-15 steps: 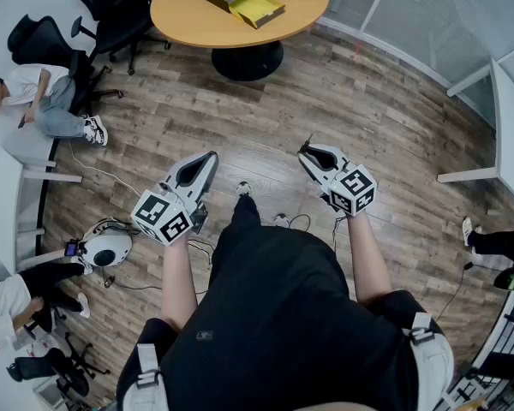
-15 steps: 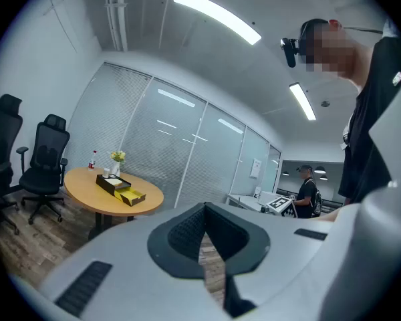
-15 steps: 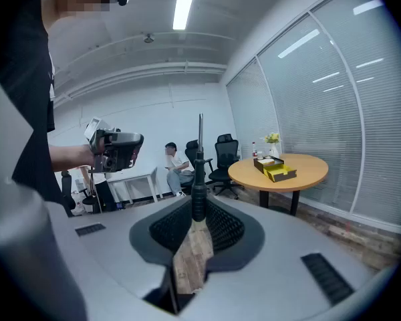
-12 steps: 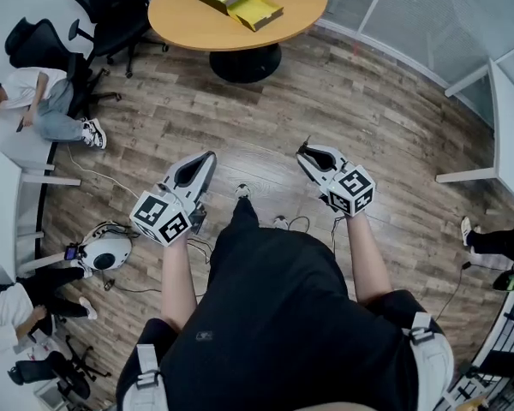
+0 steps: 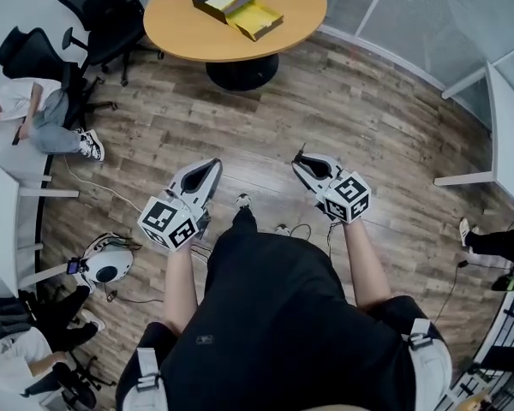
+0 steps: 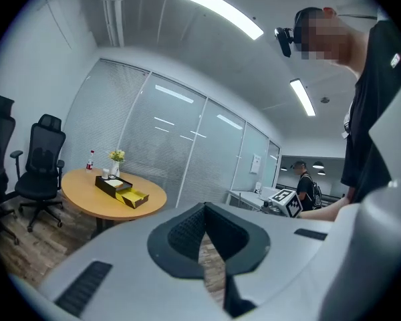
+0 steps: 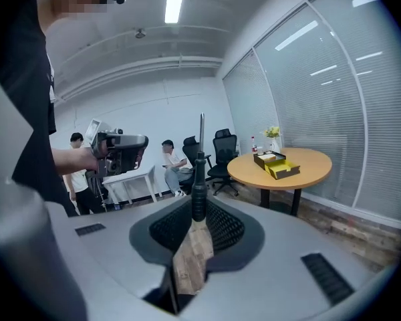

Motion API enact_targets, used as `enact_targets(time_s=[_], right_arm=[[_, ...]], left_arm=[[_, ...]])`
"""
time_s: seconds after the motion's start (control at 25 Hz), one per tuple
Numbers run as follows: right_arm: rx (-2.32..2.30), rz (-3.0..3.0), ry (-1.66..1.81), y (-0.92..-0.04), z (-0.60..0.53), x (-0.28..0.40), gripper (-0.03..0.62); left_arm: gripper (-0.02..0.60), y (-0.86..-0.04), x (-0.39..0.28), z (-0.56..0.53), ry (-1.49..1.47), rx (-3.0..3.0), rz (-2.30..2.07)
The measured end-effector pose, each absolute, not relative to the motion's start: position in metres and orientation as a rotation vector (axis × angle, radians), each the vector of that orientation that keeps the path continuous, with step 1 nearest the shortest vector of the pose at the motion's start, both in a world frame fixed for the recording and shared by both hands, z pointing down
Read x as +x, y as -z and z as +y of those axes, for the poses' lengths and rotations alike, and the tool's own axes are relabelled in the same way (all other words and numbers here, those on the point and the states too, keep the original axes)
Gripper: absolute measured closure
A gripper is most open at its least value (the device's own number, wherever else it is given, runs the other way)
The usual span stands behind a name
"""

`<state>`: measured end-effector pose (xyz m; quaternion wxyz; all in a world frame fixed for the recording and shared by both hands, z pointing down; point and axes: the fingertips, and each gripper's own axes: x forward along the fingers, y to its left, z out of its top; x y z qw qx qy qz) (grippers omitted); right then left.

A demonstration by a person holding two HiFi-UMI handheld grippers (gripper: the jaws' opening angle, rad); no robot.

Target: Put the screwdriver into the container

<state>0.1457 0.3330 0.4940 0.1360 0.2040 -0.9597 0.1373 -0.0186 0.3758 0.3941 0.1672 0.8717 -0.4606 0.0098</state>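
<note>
My right gripper [image 5: 302,160] is shut on a screwdriver [image 7: 198,182]. The black handle sits between the pads and the thin metal shaft points up and forward. In the head view only its tip [image 5: 301,151] shows past the jaws. The container [image 5: 239,8], a black box with an open yellow tray, lies on a round wooden table [image 5: 283,24] well ahead of both grippers, and it also shows as a container [image 7: 278,164] in the right gripper view and as a container [image 6: 123,192] in the left gripper view. My left gripper [image 5: 212,164] is shut with nothing in it, held beside the right one above the wood floor.
Black office chairs [image 5: 103,11] stand left of the table, and a person [image 5: 43,110] sits by them. A white device [image 5: 105,264] and cables lie on the floor at the left. Glass partitions [image 5: 428,15] and a white desk [image 5: 497,135] run along the right.
Both grippers have shifted slightly forward toward the table, which shows a little more fully. The grip on the screwdriver is the same.
</note>
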Motion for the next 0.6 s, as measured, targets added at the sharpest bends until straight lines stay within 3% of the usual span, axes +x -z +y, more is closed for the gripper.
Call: enact_targets(time_s=[0.6], right_arm=[[0.702,-2.766,-0.378,-0.479,0.272,0.095,0.533]], left_arm=[[0.578,-0.399,-0.087,0.310,-0.072,2.521,-1.217]])
